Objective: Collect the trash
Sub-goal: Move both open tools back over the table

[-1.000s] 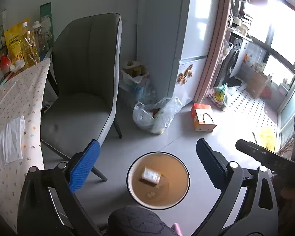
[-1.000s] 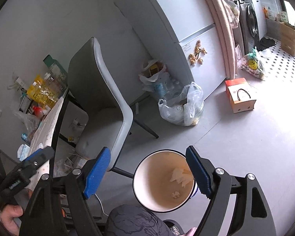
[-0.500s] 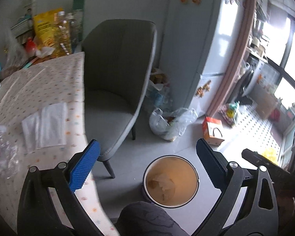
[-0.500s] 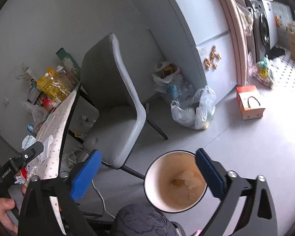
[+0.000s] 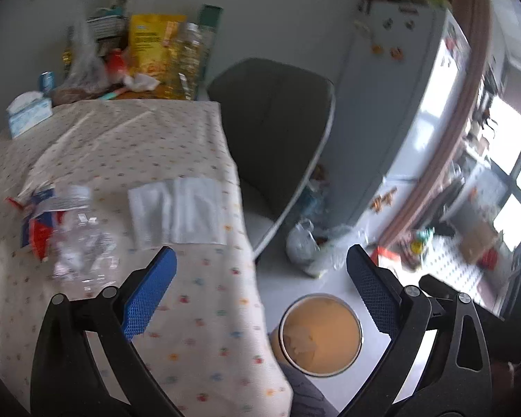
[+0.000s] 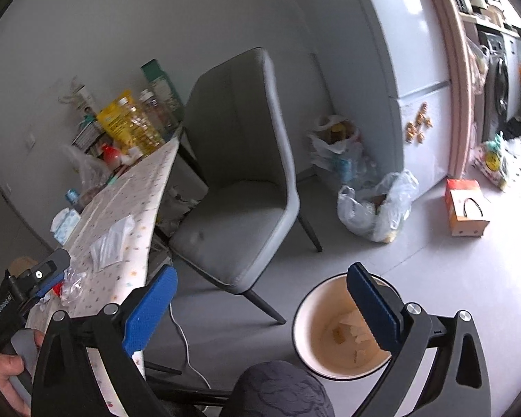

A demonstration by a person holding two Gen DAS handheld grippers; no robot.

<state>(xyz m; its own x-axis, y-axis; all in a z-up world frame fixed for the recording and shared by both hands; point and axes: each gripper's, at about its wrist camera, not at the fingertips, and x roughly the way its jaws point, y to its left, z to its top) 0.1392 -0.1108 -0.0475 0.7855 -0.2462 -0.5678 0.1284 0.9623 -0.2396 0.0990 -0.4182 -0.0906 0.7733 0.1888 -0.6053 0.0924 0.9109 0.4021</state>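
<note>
A round white bin [image 5: 320, 334] with scraps inside stands on the grey floor by the table; it also shows in the right wrist view [image 6: 340, 330]. A white tissue [image 5: 177, 212] lies on the dotted tablecloth, with a crushed clear plastic bottle [image 5: 76, 243] and a red-and-blue wrapper [image 5: 38, 215] to its left. My left gripper [image 5: 260, 292] is open and empty above the table's near corner. My right gripper [image 6: 260, 305] is open and empty above the floor, its right finger over the bin. The tissue [image 6: 111, 241] and bottle [image 6: 71, 283] show there too.
A grey chair [image 6: 239, 180] stands between table and fridge [image 6: 399, 52]. Plastic bags [image 6: 375, 208] and an orange box [image 6: 465, 212] lie on the floor. Oil bottles and packets [image 5: 156, 55] crowd the table's far end, with a tissue pack [image 5: 29, 113] beside them.
My left gripper has swung left from over the bin to over the table, bringing tissue and bottle into view. My right gripper has shifted slightly left and stays open.
</note>
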